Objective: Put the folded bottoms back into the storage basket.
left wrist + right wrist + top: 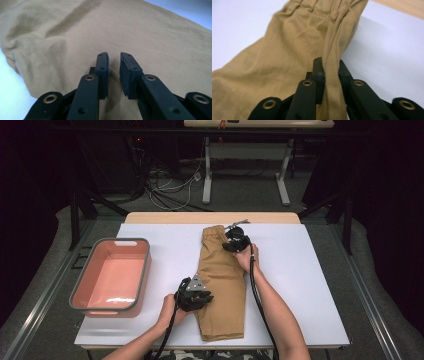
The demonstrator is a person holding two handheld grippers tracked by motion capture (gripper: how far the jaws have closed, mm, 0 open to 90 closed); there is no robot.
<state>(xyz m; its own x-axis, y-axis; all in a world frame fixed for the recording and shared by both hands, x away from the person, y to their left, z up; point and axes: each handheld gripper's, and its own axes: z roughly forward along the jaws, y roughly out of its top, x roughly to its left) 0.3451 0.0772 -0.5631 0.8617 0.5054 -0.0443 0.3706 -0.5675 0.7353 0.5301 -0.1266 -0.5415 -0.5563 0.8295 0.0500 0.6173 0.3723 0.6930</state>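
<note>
**Tan trousers gripped at two points for folding**

At the left of the high view, a salmon-pink tub (111, 277) with a grey rim was set on the white counter (310, 285), well apart from the work. In the middle of that view the tan trousers (222, 285) were laid flat and lengthwise, waistband toward the top of the frame, hems toward the bottom.

The left claw (196, 297) was placed at the garment's left edge, low in the frame. In the left gripper view its pads (103, 67) were seen nearly together over the cloth, a narrow gap left between them; whether a pinch of fabric was caught there could not be told.

Further right and higher, the right claw (235, 242) was clenched on a raised fold of the trousers (332, 75) just below the gathered waistband, as seen in the right gripper view.

To do the step well, both grips would probably have to be lifted evenly, so that the cloth is carried over without twisting.

The fabric was a matte woven cotton, softly creased, with an elastic, puckered waist; the tub was smooth, rounded plastic.
</note>
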